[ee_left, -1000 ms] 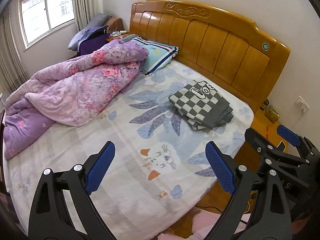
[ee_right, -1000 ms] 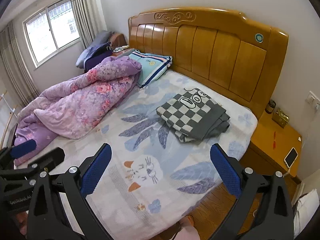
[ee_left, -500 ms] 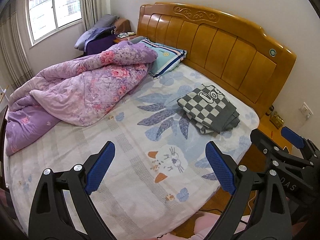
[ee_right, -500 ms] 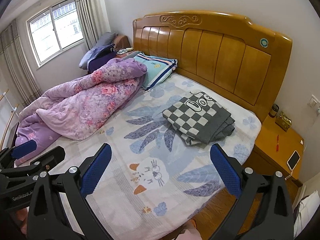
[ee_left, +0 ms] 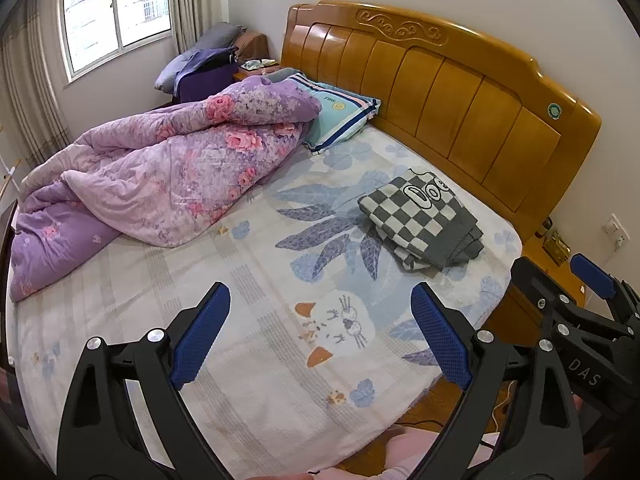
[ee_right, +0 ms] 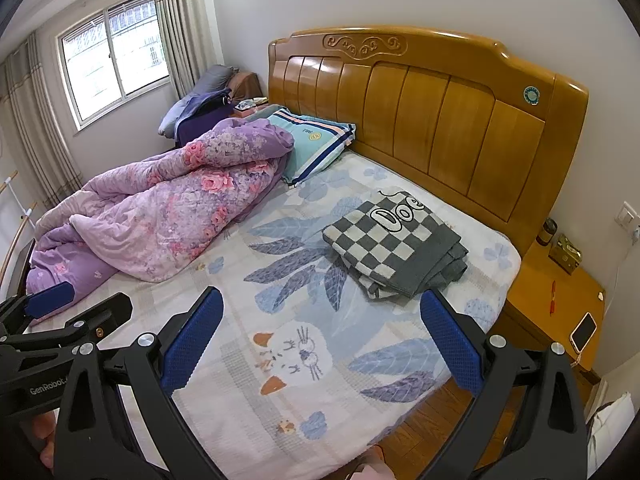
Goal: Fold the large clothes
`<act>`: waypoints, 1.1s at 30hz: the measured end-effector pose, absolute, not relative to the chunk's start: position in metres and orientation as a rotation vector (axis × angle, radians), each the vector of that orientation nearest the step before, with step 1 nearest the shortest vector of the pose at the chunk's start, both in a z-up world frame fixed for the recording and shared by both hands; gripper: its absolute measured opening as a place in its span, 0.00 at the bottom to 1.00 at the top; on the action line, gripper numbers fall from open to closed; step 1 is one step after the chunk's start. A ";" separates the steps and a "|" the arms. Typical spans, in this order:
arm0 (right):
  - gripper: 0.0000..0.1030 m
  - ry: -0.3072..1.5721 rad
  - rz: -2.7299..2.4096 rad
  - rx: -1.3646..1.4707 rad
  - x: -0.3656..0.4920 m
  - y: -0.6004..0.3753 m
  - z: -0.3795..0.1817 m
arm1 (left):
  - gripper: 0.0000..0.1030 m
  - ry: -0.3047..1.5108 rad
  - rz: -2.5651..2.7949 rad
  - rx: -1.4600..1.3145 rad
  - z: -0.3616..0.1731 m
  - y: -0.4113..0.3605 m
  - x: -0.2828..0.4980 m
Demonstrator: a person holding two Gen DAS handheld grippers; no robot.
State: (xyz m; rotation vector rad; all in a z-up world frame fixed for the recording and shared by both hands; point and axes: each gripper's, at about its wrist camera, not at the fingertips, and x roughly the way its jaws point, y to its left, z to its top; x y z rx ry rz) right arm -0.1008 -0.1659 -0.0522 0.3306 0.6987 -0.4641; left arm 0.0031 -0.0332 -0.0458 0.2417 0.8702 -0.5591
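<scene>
While both grippers hang wide apart and empty over the near bed edge, the folded checkered garment sits far right, closer to the right gripper than the left gripper.

We saw grey-and-white checked garment ahead of blue finger pads; purple quilt with pink roses to their left; sheet pale, blue-leafed.
</scene>
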 end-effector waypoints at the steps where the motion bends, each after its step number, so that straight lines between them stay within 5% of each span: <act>1: 0.93 0.699 -0.463 0.331 -0.100 -0.166 -0.052 | 0.90 0.869 -0.560 0.243 -0.046 -0.033 0.003; 33: 0.93 0.702 -0.462 0.337 -0.098 -0.169 -0.052 | 0.90 0.873 -0.556 0.239 -0.048 -0.036 0.003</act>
